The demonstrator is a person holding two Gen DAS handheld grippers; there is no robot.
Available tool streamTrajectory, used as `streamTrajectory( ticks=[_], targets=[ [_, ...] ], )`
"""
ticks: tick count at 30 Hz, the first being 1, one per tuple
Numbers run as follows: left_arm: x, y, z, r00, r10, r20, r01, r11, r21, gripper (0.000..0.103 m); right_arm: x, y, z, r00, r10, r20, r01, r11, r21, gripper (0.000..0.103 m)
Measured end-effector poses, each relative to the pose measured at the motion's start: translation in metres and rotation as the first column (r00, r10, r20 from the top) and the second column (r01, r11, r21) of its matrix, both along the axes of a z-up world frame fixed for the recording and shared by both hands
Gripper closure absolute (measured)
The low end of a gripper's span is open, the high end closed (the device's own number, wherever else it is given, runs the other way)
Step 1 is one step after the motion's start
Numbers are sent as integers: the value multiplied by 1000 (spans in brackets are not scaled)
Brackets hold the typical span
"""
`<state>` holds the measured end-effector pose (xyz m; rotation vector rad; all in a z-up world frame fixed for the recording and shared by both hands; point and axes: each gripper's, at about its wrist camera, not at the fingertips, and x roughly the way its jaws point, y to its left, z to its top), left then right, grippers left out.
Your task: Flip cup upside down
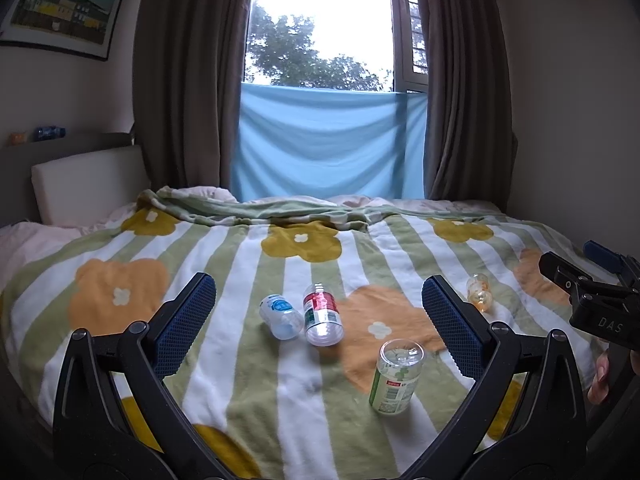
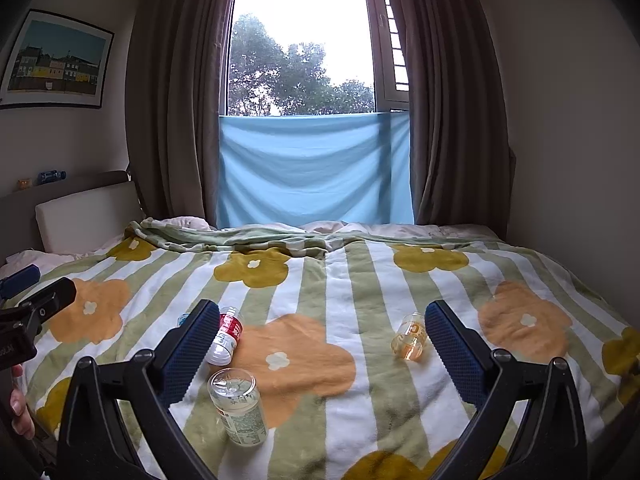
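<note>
Several clear plastic cups stand on a striped, flowered blanket (image 1: 248, 400). A green-labelled cup (image 1: 396, 378) stands nearest, tilted, its flat closed end up; it also shows in the right wrist view (image 2: 239, 410). A red-labelled cup (image 1: 322, 314) and a blue-labelled cup (image 1: 280, 316) stand side by side further back. An orange cup (image 1: 480, 292) lies at the right, also seen in the right wrist view (image 2: 410, 342). My left gripper (image 1: 320, 324) is open and empty above the red and blue cups. My right gripper (image 2: 320, 356) is open and empty, with the orange cup by its right finger.
The blanket covers a bed with a white headboard cushion (image 1: 88, 184) at the left. A blue cloth (image 1: 328, 144) hangs under the window between brown curtains. Walls stand close on both sides. The right gripper's body (image 1: 596, 300) shows at the left view's right edge.
</note>
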<state>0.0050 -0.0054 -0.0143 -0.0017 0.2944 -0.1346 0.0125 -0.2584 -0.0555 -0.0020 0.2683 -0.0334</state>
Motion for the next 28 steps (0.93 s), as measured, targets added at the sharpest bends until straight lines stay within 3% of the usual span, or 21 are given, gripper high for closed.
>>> streamTrajectory(
  ticks=[28],
  targets=[
    [-5, -3, 6, 999, -18, 34, 18, 1000, -2, 0, -2, -1, 3, 1000, 1, 1, -1, 1000, -2, 0]
  ],
)
